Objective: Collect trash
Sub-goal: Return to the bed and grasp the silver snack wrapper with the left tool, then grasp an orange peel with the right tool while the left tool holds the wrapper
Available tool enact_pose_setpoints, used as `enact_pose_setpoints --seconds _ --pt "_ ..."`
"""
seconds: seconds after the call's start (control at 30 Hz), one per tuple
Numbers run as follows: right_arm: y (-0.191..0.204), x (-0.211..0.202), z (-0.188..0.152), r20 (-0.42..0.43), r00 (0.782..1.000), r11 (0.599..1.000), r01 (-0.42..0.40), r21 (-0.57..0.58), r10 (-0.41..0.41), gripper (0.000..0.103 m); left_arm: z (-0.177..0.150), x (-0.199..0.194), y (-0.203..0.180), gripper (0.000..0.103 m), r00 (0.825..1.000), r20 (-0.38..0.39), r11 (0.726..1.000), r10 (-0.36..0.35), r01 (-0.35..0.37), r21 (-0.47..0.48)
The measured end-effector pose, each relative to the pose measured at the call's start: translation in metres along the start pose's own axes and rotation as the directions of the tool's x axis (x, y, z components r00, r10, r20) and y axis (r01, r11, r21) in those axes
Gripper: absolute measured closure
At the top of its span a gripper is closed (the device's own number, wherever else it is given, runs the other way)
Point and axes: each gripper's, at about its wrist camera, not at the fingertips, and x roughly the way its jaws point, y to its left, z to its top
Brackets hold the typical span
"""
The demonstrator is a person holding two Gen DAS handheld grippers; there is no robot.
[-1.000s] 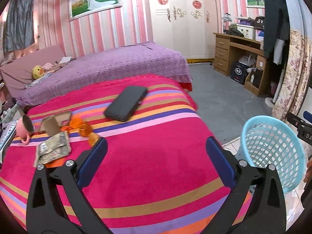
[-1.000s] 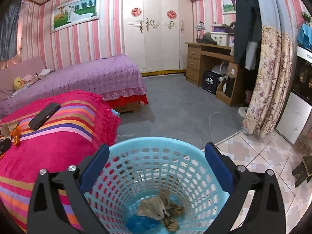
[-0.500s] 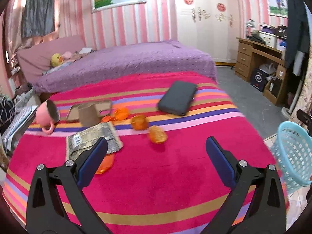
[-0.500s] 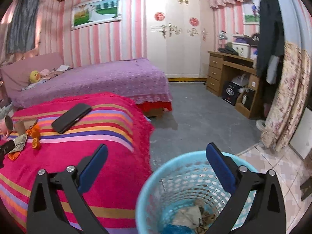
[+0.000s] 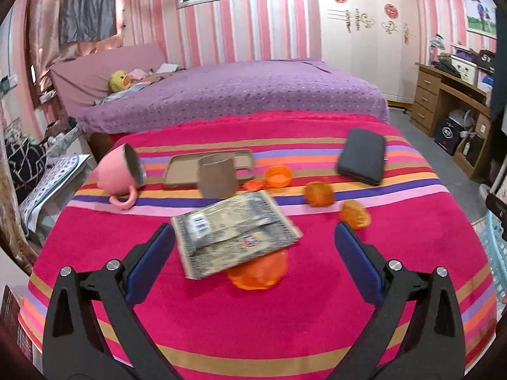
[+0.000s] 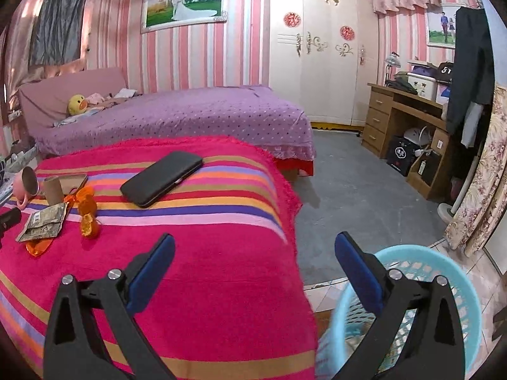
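Observation:
In the left wrist view my left gripper (image 5: 253, 247) is open and empty, just short of a flat grey snack wrapper (image 5: 234, 231) lying over an orange wrapper (image 5: 258, 272) on the striped pink blanket (image 5: 253, 323). Orange peel pieces (image 5: 318, 193) lie beyond it. In the right wrist view my right gripper (image 6: 253, 262) is open and empty, between the blanket's edge and the light blue trash basket (image 6: 443, 266) on the floor at the lower right. The wrapper (image 6: 44, 221) and the peel (image 6: 87, 218) show far left there.
A pink mug (image 5: 122, 174) lies on its side, next to a brown cup (image 5: 217, 175) and a brown tray (image 5: 187, 171). A black case (image 5: 361, 160) lies at the blanket's right. A purple bed (image 5: 237, 95) stands behind, a wooden desk (image 6: 408, 120) at the right.
My left gripper swung left and closer to the wrapper and peel; the basket left its view. My right gripper swung left off the basket toward the blanket.

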Motion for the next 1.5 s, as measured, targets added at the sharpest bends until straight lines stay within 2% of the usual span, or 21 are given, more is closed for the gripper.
enact_pose_setpoints --seconds 0.17,0.5,0.6,0.8,0.9,0.93,0.97,1.03,1.07,1.13,1.17,1.2,1.3,1.33,1.43,1.5 --pt "0.02 0.009 -0.001 -0.016 1.0 1.0 -0.024 0.005 0.024 0.005 -0.003 0.017 0.031 0.006 0.999 -0.039 0.999 0.037 -0.038 -0.029" --pt "0.059 0.025 -0.004 -0.06 0.998 0.997 -0.034 -0.062 0.03 0.005 -0.012 0.06 0.079 0.006 0.985 -0.164 0.994 0.046 -0.061 -0.088" --pt "0.067 0.028 -0.005 -0.076 0.997 0.997 -0.038 -0.072 0.032 0.005 -0.015 0.072 0.088 0.006 0.979 -0.201 0.991 0.023 -0.049 -0.124" --pt "0.075 0.036 -0.004 -0.094 0.995 0.997 -0.036 -0.065 0.03 0.005 -0.014 0.094 0.094 0.011 0.965 -0.25 0.974 -0.081 0.023 -0.225" --pt "0.078 0.041 -0.004 -0.108 0.994 0.997 -0.034 -0.064 0.027 0.005 -0.011 0.1 0.079 0.02 0.961 -0.263 0.982 -0.087 0.038 -0.186" --pt "0.079 0.041 -0.004 -0.11 0.994 0.997 -0.034 -0.065 0.026 0.005 -0.011 0.103 0.068 0.026 0.96 -0.273 0.991 -0.055 0.018 -0.133" --pt "0.08 0.042 -0.004 -0.112 0.993 0.997 -0.033 -0.065 0.026 0.005 -0.011 0.104 0.061 0.027 0.96 -0.276 0.995 -0.039 0.01 -0.103" --pt "0.08 0.042 -0.004 -0.114 0.993 0.997 -0.035 -0.066 0.027 0.005 -0.009 0.104 0.055 0.038 0.962 -0.268 0.995 -0.061 0.038 -0.09" --pt "0.081 0.042 -0.004 -0.115 0.993 0.997 -0.036 -0.067 0.028 0.005 -0.009 0.104 0.055 0.04 0.961 -0.266 0.994 -0.072 0.047 -0.098" --pt "0.083 0.041 -0.004 -0.116 0.993 0.996 -0.043 -0.075 0.034 0.005 -0.008 0.103 0.055 0.056 0.963 -0.261 0.995 -0.063 0.04 -0.093" --pt "0.084 0.04 -0.004 -0.117 0.992 0.996 -0.047 -0.082 0.037 0.005 -0.007 0.102 0.054 0.061 0.965 -0.257 0.996 -0.057 0.037 -0.081" --pt "0.086 0.041 -0.004 -0.118 0.992 0.995 -0.051 -0.088 0.041 0.005 -0.006 0.102 0.054 0.073 0.965 -0.254 0.996 -0.06 0.042 -0.076" --pt "0.093 0.039 -0.005 -0.115 0.992 0.992 -0.064 -0.106 0.052 0.005 -0.006 0.099 0.054 0.084 0.968 -0.25 0.998 -0.029 0.015 -0.058" --pt "0.095 0.038 -0.005 -0.115 0.992 0.991 -0.073 -0.108 0.06 0.005 -0.005 0.098 0.056 0.099 0.969 -0.246 0.998 -0.02 0.004 -0.066" --pt "0.103 0.038 -0.006 -0.122 0.989 0.989 -0.099 -0.114 0.085 0.005 -0.004 0.095 0.069 0.101 0.97 -0.239 0.992 -0.054 0.026 -0.12" --pt "0.11 0.037 -0.007 -0.126 0.987 0.986 -0.111 -0.126 0.095 0.005 0.0 0.087 0.077 0.101 0.976 -0.21 0.989 -0.055 0.025 -0.144"
